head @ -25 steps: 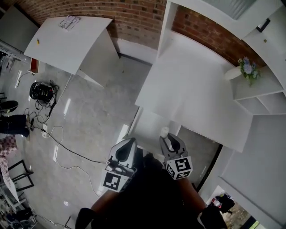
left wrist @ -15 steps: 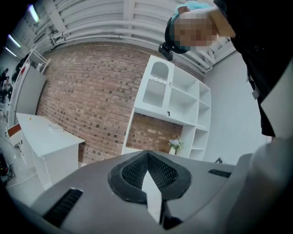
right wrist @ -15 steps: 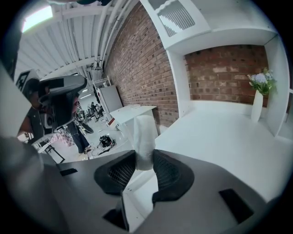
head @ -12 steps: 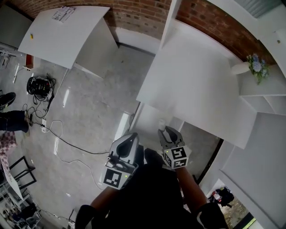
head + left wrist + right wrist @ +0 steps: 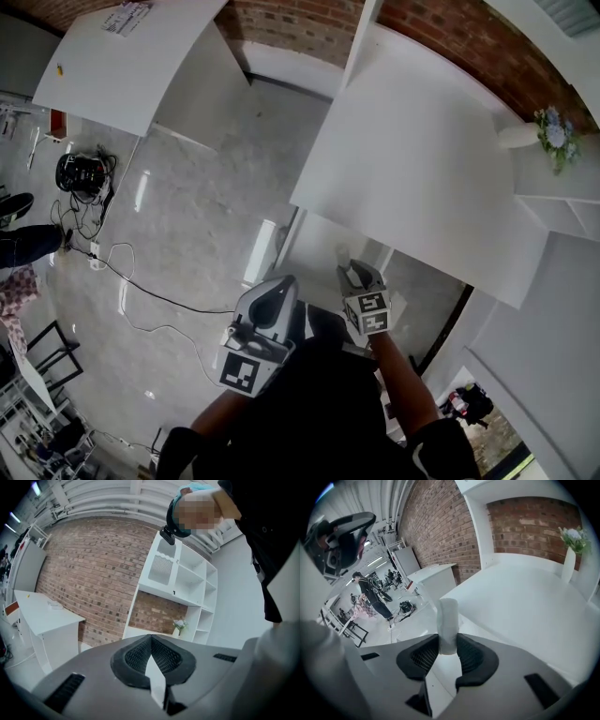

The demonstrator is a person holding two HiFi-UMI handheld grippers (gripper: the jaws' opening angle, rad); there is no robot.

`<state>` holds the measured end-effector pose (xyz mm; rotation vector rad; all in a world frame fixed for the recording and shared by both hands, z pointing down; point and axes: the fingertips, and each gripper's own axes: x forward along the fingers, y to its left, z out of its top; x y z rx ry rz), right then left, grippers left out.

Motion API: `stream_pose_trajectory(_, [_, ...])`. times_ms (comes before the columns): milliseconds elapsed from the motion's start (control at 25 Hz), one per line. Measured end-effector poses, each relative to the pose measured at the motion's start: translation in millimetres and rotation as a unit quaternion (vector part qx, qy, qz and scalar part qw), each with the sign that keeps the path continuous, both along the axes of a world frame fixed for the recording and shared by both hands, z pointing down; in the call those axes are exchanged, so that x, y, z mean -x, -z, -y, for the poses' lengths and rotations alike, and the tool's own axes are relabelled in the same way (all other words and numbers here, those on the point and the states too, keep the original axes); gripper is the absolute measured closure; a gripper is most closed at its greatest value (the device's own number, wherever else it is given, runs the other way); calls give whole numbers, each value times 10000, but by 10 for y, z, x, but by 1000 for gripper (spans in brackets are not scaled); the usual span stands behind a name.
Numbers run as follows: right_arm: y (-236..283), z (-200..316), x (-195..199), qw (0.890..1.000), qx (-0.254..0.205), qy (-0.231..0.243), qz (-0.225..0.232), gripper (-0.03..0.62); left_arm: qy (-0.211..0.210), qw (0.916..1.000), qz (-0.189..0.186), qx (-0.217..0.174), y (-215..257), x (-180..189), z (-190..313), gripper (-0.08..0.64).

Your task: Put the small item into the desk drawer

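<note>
Right hand-held gripper grasps the small white cylinder upright between its pads, just off the front edge of the white bench (a vase of flowers stands at its far right side). Beside it, the left hand-held gripper is clenched on nothing, jaws pressed together, above the grey floor.
</note>
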<state>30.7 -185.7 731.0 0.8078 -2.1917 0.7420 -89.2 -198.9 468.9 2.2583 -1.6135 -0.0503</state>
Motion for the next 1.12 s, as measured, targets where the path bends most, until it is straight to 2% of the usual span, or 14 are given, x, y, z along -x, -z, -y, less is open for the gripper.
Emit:
stream_pose_trajectory(400, [-592,87,-26,9986,317,203,-358,456,-37,9999,11,93,-135,9,181,537])
stream_pose_trajectory(640, [-1114,49,-117,9966,659,90,-494,456,-49,9999,-17,160,-236,-46,223,537])
stream_pose_trajectory(1120, [-1846,-68,-209,9906,1068,-129,-847,456,-145,9993,-30,332,-497,-50,248,537])
